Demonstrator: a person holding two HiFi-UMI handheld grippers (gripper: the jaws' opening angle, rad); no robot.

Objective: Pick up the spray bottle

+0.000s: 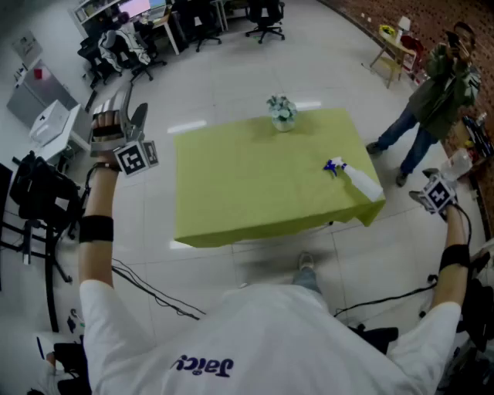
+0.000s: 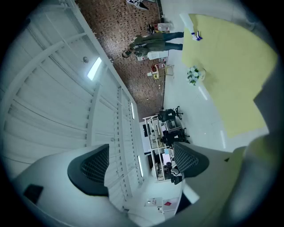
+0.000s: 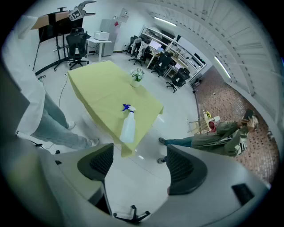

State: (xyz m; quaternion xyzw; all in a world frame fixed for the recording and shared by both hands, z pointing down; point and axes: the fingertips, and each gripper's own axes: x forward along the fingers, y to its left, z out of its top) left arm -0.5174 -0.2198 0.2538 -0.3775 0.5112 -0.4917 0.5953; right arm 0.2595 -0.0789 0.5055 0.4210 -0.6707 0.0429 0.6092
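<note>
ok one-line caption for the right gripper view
Open right tool aimed at the spray bottle lying near the corner of the yellow-green table

Tally: 1 bench point(image 1: 231, 202) under a yellow-green cloth; 1 spray bottle point(image 1: 359, 180); 1 vase of flowers point(image 1: 282, 113). 2 sets of tongs: left tongs point(image 2: 140, 163), right tongs point(image 3: 138, 163). 1 bystander point(image 1: 437, 96). Several office chairs point(image 1: 265, 17) at far desks, exact count unreadable.
</note>
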